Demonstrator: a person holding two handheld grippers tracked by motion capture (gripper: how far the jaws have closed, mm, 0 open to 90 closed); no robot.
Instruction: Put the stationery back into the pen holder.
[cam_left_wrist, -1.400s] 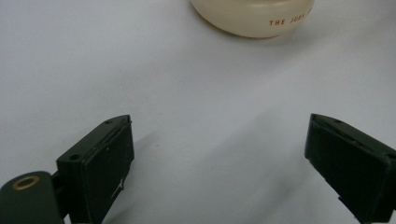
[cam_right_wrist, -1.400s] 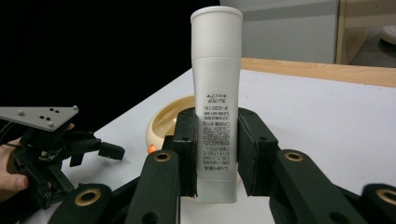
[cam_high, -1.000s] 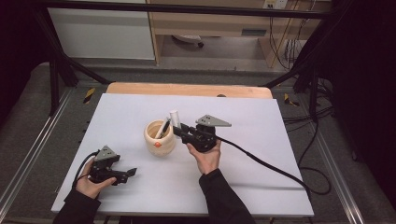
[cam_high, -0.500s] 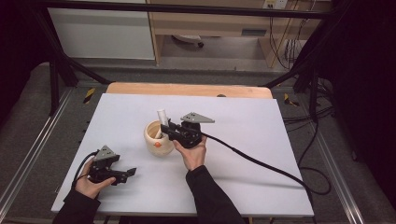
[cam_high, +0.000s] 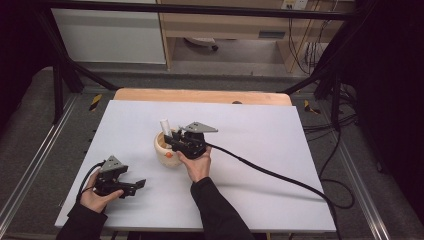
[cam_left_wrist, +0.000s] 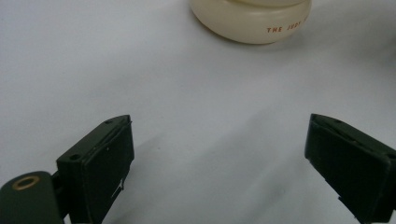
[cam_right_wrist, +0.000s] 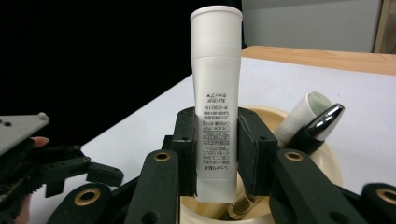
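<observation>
You are clamping the tube (cam_right_wrist: 216, 93) upright in your right gripper (cam_right_wrist: 217, 154), holding it over the bowl (cam_high: 164, 150) to seat it; your left gripper (cam_left_wrist: 219, 154) is resting wide on the table (cam_high: 260, 130)

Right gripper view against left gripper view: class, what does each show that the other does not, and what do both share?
The right gripper view shows the right gripper shut on an upright white tube, with a white stick and a black, silver-capped item leaning in the bowl, plus a wooden table edge behind. The left gripper view shows the left gripper with jaws wide apart and nothing between them, and red lettering on the bowl's side. Both show the cream bowl and the white tabletop.
</observation>
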